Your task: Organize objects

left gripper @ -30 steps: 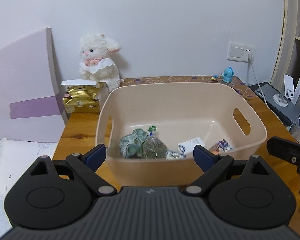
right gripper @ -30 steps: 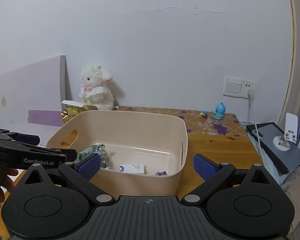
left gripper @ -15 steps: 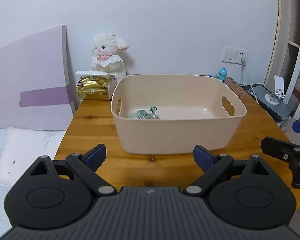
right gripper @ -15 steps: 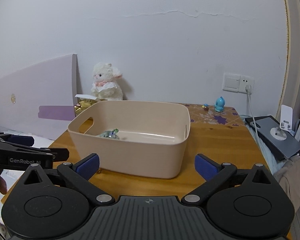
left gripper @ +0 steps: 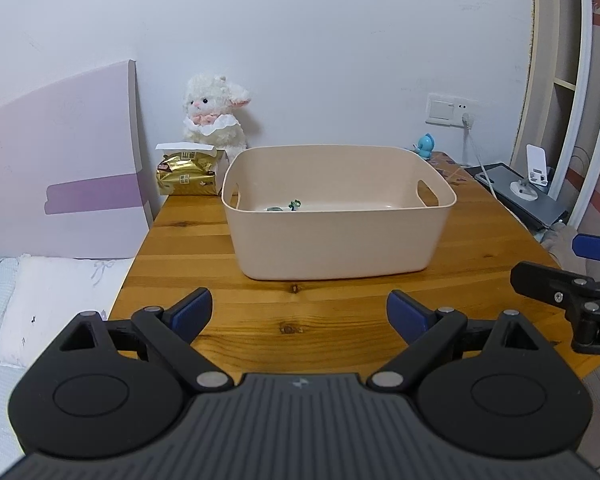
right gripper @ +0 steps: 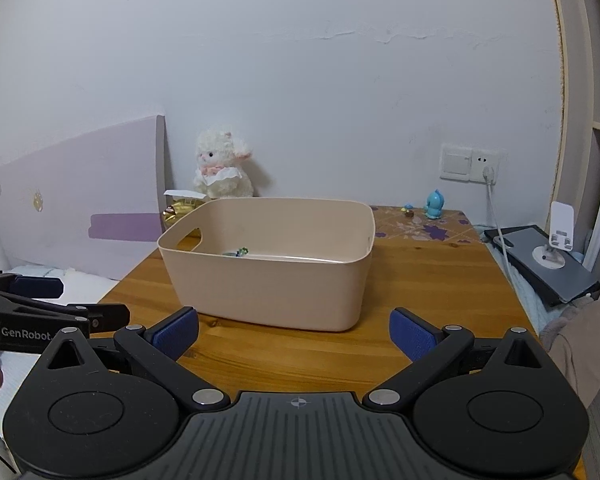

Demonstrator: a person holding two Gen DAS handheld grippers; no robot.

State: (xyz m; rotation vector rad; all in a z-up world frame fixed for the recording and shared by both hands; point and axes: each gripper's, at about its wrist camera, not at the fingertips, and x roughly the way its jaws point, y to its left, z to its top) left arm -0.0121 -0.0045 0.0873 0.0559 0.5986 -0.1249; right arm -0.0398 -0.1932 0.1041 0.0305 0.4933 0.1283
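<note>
A beige plastic bin point(left gripper: 336, 240) point(right gripper: 268, 284) with handle cut-outs stands on the wooden table point(left gripper: 204, 248) point(right gripper: 432, 280). Only the top of a greenish item point(left gripper: 290, 205) point(right gripper: 238, 252) shows over its rim; the other contents are hidden by the wall. My left gripper point(left gripper: 299, 314) hovers open over the table's near edge, well short of the bin, with nothing between its blue pads. My right gripper point(right gripper: 294, 333) is also open and empty, at a similar distance. Each gripper shows at the edge of the other's view.
A white plush lamb point(left gripper: 214, 116) and a gold packet point(left gripper: 186, 174) stand at the back left by a lilac headboard point(left gripper: 60, 168). A small blue figurine point(right gripper: 434, 204) sits back right near a wall socket point(right gripper: 470, 162). A tablet with a phone stand point(right gripper: 548, 256) lies right.
Both grippers have pulled back and away from the bin, which now looks smaller and farther off. Its contents have dropped out of sight behind the wall. Both stay open.
</note>
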